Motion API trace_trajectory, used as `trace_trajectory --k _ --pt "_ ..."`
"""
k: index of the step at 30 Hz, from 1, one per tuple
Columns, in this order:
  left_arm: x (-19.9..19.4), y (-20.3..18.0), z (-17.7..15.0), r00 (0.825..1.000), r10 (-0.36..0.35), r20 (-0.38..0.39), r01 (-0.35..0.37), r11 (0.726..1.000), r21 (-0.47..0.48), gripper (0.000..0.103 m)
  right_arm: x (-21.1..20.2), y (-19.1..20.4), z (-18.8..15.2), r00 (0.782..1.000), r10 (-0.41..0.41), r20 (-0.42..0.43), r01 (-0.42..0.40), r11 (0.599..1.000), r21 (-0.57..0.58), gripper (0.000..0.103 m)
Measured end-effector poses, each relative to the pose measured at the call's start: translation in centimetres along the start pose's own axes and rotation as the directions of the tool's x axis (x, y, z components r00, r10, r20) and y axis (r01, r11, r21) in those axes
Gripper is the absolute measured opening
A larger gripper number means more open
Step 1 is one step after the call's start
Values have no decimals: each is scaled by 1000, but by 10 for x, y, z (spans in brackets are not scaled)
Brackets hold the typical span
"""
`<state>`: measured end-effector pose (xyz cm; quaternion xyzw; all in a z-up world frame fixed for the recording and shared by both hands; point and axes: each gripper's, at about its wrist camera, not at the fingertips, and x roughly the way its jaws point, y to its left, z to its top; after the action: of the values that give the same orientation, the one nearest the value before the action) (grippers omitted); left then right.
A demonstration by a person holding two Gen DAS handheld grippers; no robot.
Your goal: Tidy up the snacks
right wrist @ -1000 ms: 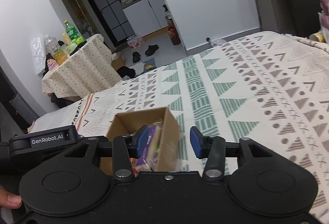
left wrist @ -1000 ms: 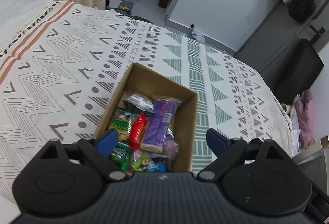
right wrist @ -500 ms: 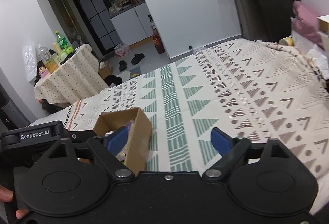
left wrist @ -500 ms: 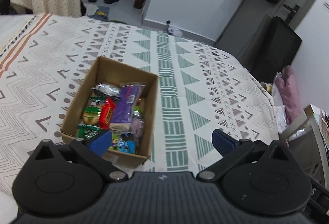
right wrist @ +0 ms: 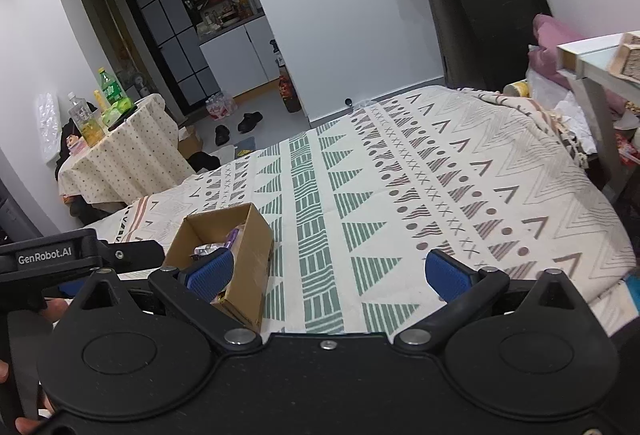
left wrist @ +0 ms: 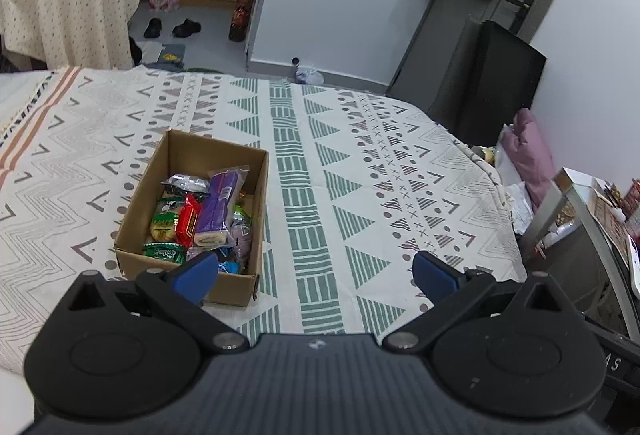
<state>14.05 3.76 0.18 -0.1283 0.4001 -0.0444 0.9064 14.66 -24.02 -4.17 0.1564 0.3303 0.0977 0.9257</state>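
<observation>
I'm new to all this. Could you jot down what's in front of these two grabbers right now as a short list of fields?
Setting: bed cover with zigzag and triangle patterns
Container: open cardboard box standing on the bed cover
Contents: wrapped snacks, among them a purple packet, a red packet and green packets
Loose snacks outside the box: none visible
Left gripper: open, nothing between its fingers
Right gripper: jaws opening, nothing between them
Background: small table with bottles, shoes on the floor

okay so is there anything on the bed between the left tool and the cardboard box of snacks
Nothing visible blocks it. The left tool hangs open and empty, and the cardboard box sits just ahead of its left finger on bare patterned bedspread, top open, snacks exposed.
</observation>
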Motion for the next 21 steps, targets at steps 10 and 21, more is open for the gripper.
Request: trace_trajectory --k 10,21 --pt "-42 -12 -17 999 -5 50 -1 993 119 103 -40 3 -10 999 0 34 1 1000 -29 103" --pt "-73 -12 -41 997 -4 78 -12 979 202 103 -62 13 -25 1000 3 22 -2 997 -71 103"
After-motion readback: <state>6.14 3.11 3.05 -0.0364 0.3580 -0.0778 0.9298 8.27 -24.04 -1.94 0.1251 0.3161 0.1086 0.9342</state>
